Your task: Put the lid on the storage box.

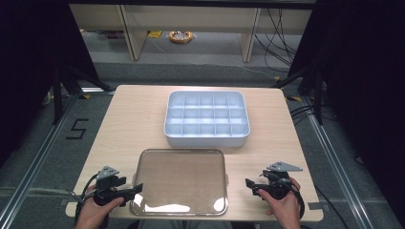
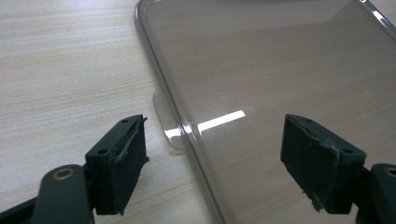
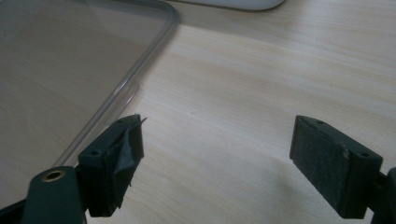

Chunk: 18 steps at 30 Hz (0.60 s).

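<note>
The lid [image 1: 179,181], clear and tinted, lies flat on the near part of the table [image 1: 129,124], apart from the box [image 1: 207,118], a pale tray of small compartments that sits just beyond it toward the far edge. By the look of it the job is to put the lid on the box, and nothing of that is done yet: the lid is untouched and the box stands open, its compartments seemingly empty.

The left gripper [image 1: 135,189] rests at the lid's left edge, its jaws spread wide. In the left gripper view they straddle that edge, close to a small tab [image 2: 168,122] that sticks out from the rim. The right gripper [image 1: 250,183] sits just off the lid's right edge, jaws likewise spread and gripping nothing, with bare wood between them in the right gripper view.

What is left is the whole move: grip the lid at both sides, lift, carry it forward and seat it. Nothing lies between lid and box. The lid lies flat on the wood, so getting a jaw under its rim may be the awkward part.
</note>
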### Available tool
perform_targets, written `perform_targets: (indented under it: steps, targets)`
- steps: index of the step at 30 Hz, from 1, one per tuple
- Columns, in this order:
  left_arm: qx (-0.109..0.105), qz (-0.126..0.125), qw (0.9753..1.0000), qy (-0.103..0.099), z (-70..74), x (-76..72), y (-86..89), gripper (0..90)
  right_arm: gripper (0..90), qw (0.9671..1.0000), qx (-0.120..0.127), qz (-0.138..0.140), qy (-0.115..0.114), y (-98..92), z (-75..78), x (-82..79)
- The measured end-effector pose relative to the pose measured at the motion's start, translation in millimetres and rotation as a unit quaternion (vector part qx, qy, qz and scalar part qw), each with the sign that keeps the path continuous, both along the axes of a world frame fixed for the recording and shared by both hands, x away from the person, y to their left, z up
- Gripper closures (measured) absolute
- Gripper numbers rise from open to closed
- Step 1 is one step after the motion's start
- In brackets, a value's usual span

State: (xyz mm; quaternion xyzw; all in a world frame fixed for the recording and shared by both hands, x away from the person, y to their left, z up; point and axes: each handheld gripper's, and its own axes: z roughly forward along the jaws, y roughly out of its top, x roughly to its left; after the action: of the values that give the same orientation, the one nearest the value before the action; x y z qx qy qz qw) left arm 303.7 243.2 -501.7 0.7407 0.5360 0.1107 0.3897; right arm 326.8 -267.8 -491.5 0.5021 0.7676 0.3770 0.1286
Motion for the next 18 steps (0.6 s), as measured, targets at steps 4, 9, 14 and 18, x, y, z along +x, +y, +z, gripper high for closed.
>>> perform_targets:
  steps: [4,9,14,18]
  targets:
    - [0.000,-0.003,1.0000,0.000,0.5,-0.1,0.2,22.0,17.6,1.0000,0.004,0.007,0.004,1.2,-2.0,0.9]
    - [0.003,-0.006,1.0000,0.003,1.0,0.0,1.2,22.2,16.6,0.9999,-0.002,0.007,0.008,2.8,-1.6,0.4]
    - [-0.001,-0.002,1.0000,0.003,0.2,0.2,-0.2,22.2,15.9,0.9999,0.001,0.013,0.010,6.7,-1.7,0.7]
    - [0.005,-0.006,0.9999,0.008,0.1,0.3,1.3,22.3,18.0,0.9993,0.016,0.016,0.028,14.0,-3.3,-1.3]
